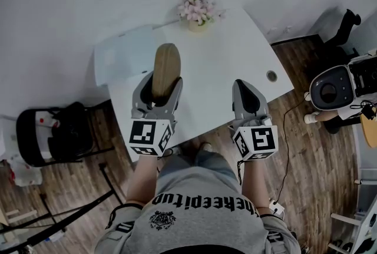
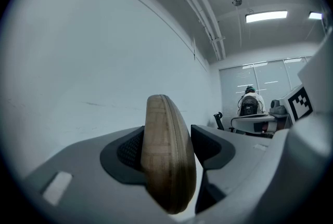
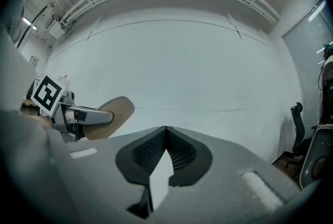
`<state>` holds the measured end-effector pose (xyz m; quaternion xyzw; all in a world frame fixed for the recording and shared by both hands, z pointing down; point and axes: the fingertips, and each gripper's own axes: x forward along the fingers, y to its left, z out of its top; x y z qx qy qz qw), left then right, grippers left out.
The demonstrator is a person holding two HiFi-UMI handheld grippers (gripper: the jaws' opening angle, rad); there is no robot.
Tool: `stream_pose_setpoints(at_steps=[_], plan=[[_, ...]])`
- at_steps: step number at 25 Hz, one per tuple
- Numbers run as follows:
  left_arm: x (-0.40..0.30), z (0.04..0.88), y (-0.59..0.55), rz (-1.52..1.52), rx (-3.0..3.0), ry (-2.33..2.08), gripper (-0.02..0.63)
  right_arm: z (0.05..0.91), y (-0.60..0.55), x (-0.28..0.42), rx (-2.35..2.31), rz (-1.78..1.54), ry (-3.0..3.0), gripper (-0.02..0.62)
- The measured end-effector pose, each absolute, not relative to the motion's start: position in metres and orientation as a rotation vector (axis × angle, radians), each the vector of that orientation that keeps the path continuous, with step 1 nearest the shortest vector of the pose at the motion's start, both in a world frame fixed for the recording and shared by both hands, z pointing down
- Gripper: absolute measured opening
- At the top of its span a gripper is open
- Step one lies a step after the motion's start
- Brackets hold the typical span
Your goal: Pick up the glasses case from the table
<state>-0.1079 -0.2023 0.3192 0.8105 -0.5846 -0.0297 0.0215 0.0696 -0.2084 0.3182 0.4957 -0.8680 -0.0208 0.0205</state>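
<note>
Already lifted: case (image 1: 166,67) is pinched by left gripper (image 1: 159,86).
It is held above the table (image 1: 235,52); right gripper (image 1: 247,98) is pressed together, empty. Pick-up is judged done.

Grey left tool (image 1: 159,82) and right tool (image 1: 241,84) carry black-and-white marker cubes (image 1: 150,136); the T-shirt (image 1: 194,203) is grey.
</note>
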Motion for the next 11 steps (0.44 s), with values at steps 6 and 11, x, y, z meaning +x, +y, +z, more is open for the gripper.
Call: stream_pose_setpoints(at_steps=[6, 11], plan=[[-0.1075, 0.3184, -0.2057, -0.097, 2.513, -1.806, 0.285, 0.316, -0.2116, 0.0692, 1.542, -0.076, -2.687, 0.002], [-0.1075, 0.3217, -0.2071, -0.103, 2.511, -1.804, 0.285, 0.3177, -0.212, 0.0694, 1.547, -0.084, -2.687, 0.002]])
